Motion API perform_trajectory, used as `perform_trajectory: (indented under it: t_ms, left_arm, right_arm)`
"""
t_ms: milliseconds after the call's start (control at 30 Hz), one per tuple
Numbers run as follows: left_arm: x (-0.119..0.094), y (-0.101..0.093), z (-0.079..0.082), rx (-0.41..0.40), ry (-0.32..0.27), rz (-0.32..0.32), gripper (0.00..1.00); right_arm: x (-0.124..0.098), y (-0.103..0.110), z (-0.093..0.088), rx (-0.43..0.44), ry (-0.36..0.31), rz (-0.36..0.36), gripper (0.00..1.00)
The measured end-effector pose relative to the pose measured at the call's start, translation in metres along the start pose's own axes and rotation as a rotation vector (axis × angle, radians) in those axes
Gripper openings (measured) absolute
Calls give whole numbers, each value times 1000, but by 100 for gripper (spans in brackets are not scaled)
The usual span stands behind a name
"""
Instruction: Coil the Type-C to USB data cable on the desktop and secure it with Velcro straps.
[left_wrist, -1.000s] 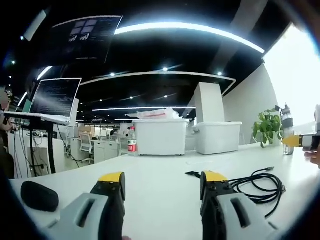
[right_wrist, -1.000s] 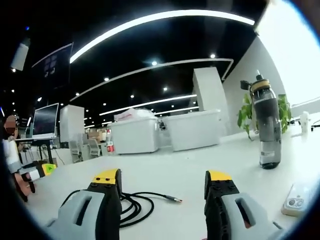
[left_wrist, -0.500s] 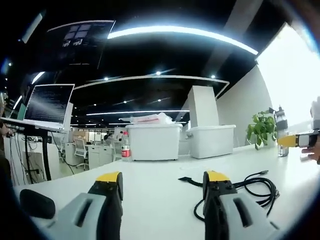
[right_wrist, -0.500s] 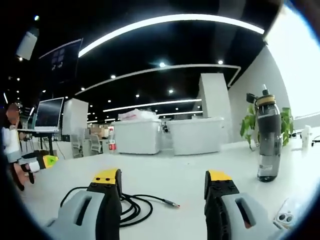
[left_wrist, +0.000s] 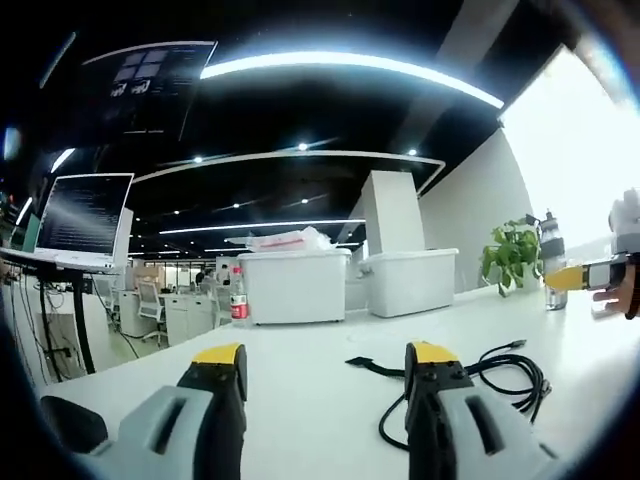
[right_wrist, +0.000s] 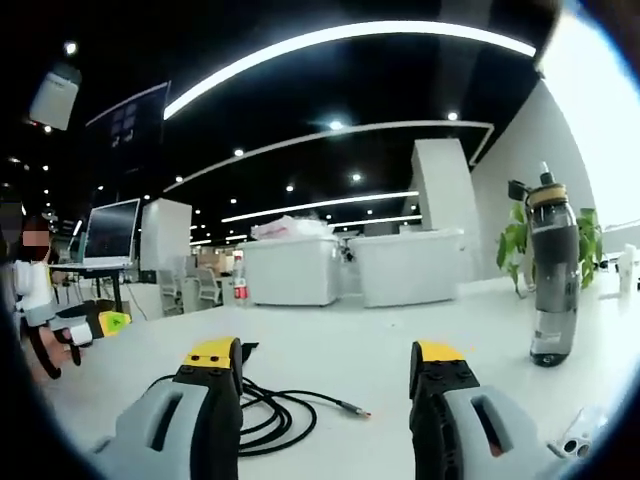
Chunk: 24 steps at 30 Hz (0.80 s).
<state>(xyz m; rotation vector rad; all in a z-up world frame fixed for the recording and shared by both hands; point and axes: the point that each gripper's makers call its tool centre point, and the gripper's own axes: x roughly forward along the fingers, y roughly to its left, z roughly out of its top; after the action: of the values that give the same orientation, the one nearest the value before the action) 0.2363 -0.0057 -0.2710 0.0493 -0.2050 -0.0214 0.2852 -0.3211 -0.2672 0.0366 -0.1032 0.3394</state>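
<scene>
White desktop (left_wrist: 300, 380), unlabelled black cable (left_wrist: 505, 375)

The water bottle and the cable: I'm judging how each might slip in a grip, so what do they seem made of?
The water bottle looks like smoky translucent plastic, glossy, since light shows through its body. The cable seems sheathed in black rubber or soft plastic, matte, lying in loose curves, with a metallic plug at its tip. Both are judged by look alone.

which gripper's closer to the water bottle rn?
Right. The water bottle stands large just beyond the right gripper, off its right jaw. From the left gripper, the bottle sits small and far across the desk.
</scene>
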Motion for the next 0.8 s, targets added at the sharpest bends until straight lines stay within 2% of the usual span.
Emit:
perform_trajectory:
  t_ms: [100, 200, 300, 400, 567, 800]
  left_arm:
    - [1, 0, 2, -25, -1, -15, 65]
    - [1, -1, 6, -43, -9, -23, 65]
    - [3, -5, 11, -37, -17, -51, 65]
    - [6, -9, 19, -47, -28, -88, 65]
    - [11, -15, 28, -26, -41, -138, 64]
    - [23, -27, 37, 4, -56, -207, 63]
  right_arm:
    - [3, 3, 0, -48, 20, 30, 67]
    - [7, 8, 4, -61, 19, 70, 68]
    - [10, 18, 4, -55, 34, 138, 69]
    - [14, 27, 6, -11, 38, 210, 69]
    - [22, 32, 5, -16, 64, 272, 68]
    - [35, 39, -6, 7, 143, 352, 68]
